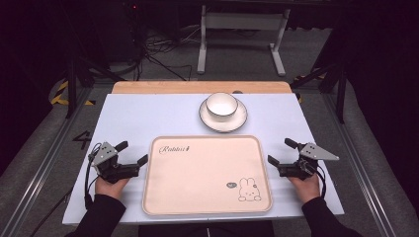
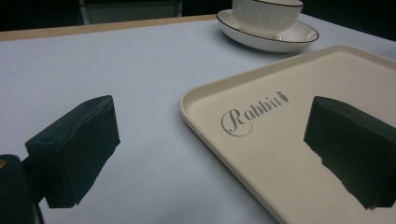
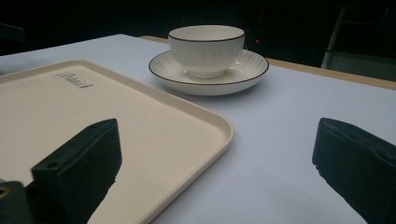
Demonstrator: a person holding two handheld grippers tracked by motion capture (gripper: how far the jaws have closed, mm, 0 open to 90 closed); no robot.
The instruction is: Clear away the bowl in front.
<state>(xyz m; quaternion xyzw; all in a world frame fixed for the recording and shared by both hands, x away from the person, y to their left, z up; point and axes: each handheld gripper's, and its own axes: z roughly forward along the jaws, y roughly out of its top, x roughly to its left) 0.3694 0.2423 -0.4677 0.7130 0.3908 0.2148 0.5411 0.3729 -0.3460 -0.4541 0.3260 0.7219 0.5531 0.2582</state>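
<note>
A cream tray (image 1: 207, 197) with a rabbit drawing and script lettering lies in the middle of the pale blue table (image 1: 148, 113). Behind it a white bowl (image 1: 222, 105) stands on a white saucer (image 1: 238, 120) with a dark rim. My left gripper (image 1: 132, 153) rests open at the tray's left edge; in the left gripper view its jaws straddle the tray's corner (image 2: 187, 100). At the tray's right edge my right gripper (image 1: 282, 151) is open too, and the bowl (image 3: 206, 49) and saucer (image 3: 243, 77) lie ahead of it. Nothing is between either pair of jaws.
A wooden strip (image 1: 197, 87) runs along the table's far edge. Beyond it stand a grey metal frame (image 1: 242, 37), cables on the floor and dark stands at both sides. Metal rails (image 1: 44, 158) flank the table.
</note>
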